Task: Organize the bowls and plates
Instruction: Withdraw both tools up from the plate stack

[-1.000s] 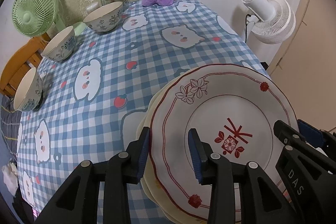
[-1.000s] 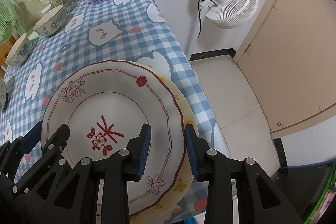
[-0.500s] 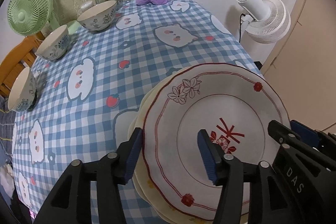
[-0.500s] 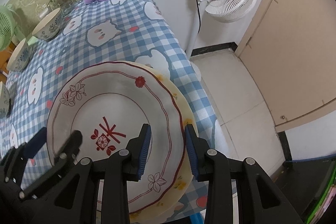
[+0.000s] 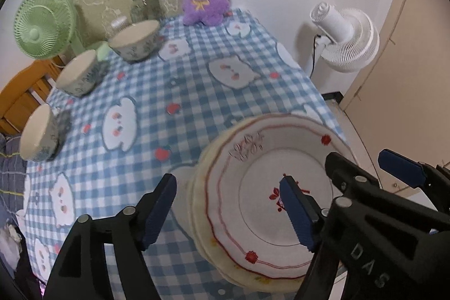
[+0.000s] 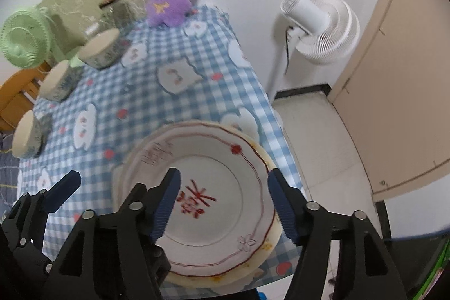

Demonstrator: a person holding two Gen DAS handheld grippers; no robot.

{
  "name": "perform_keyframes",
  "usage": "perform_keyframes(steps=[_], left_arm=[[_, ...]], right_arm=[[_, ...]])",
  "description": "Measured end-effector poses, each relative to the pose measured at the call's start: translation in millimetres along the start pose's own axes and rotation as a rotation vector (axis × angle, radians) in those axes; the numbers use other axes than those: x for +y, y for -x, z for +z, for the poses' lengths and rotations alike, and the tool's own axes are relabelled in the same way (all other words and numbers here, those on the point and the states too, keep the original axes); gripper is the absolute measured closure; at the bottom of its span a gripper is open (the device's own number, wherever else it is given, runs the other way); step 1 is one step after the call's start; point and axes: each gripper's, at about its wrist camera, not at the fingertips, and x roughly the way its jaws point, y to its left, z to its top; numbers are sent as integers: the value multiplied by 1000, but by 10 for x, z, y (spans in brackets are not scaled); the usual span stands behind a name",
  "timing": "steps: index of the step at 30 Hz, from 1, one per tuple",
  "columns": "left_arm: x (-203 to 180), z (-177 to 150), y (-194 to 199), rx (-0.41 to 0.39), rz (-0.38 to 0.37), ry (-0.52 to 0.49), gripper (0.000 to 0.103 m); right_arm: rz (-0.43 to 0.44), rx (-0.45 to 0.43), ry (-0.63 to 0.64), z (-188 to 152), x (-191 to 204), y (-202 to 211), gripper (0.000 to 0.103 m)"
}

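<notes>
Checked table (image 5: 197, 92): plate stack (image 5: 270, 187) lies flat; both grippers (image 5: 229, 204) (image 6: 225, 201) spread wide.

A white round ceramic plate with red rim lines and flowers (image 5: 270, 187) (image 6: 222, 204) tops a cream plate stack at the desk's near-right corner; three cream patterned bowls (image 5: 135, 42) stand apart along the far-left edge.
</notes>
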Motion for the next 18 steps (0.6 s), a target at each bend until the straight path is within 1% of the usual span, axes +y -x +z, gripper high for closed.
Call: perform_keyframes(steps=[1, 5, 9, 14, 18], left_arm=[[21, 27, 55, -8, 5, 4, 24], [130, 137, 243, -40, 15, 28, 23], [243, 263, 409, -60, 25, 84, 22], [348, 355, 600, -91, 66, 139, 22], [445, 378, 724, -105, 92, 183, 22]], right_arm=[[2, -8, 3, 23, 22, 44, 29], [23, -50, 41, 177, 134, 231, 28], [30, -95, 87, 317, 236, 408, 24], [57, -121, 140, 470, 370, 582, 24], [77, -132, 183, 518, 493, 685, 24]])
